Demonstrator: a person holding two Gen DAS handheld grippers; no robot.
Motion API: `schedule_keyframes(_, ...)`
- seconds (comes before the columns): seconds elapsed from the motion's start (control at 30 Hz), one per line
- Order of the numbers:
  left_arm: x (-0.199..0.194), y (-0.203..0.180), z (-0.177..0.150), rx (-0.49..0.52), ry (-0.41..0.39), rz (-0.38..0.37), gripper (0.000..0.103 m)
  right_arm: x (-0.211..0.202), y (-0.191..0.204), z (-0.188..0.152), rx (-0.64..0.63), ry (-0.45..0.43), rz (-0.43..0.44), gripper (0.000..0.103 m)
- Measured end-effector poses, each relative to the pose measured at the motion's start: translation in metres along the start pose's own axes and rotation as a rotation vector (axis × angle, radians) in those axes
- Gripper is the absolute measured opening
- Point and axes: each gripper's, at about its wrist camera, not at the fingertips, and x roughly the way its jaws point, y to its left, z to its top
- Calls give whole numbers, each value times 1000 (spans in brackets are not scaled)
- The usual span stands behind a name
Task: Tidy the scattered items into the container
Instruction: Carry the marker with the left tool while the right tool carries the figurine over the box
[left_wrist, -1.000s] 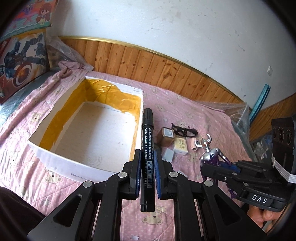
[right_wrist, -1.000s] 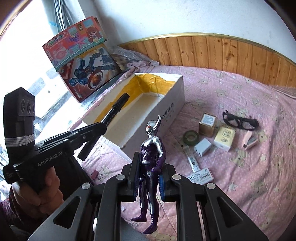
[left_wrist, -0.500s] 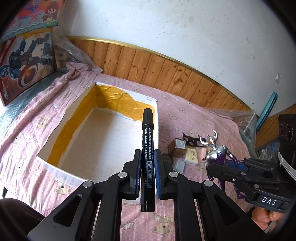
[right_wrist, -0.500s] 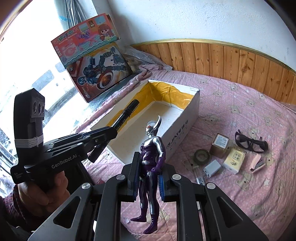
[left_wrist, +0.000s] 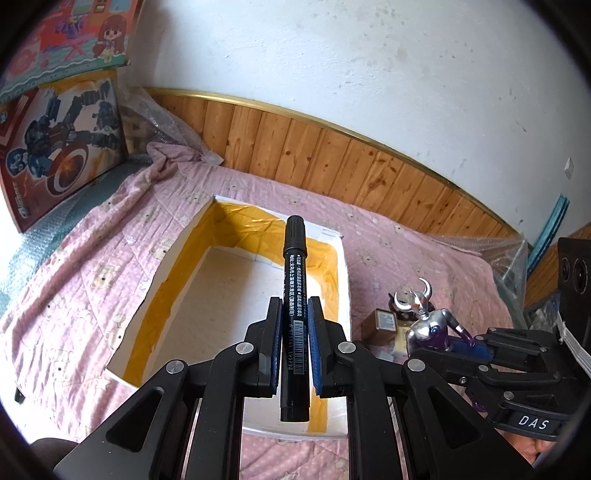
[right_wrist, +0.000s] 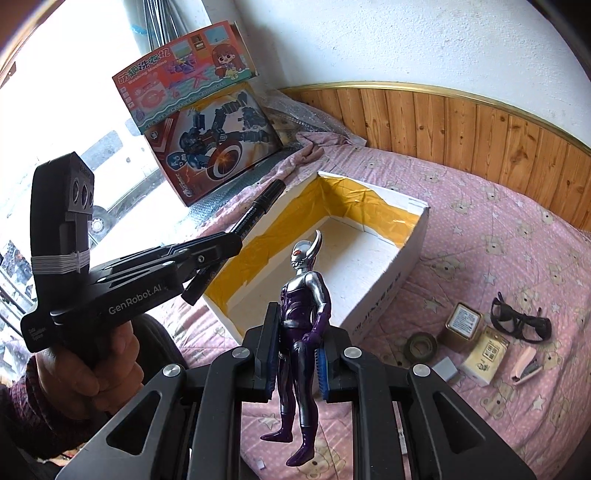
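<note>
I'm clamping the marker (left_wrist: 293, 314) in my left claw (left_wrist: 294, 343) and the figure (right_wrist: 303, 325) in my right claw (right_wrist: 297, 354), aiming at the box (left_wrist: 341, 280) at twelve o'clock for dropping.

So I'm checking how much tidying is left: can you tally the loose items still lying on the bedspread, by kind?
Small boxes: 3 (brown box, cream box, small grey box)
Tape roll: 1
Black glasses: 1
Pink stapler: 1
Total: 6
</note>
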Motion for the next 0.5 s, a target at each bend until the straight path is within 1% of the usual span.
schedule_keyframes(0.2,19,4,10,-7,32,16,13,20,-1,12,5,23,22,18)
schedule_keyframes(0.5,60,7,22,3,106,70,13,48,-11,26,24,55,30,18)
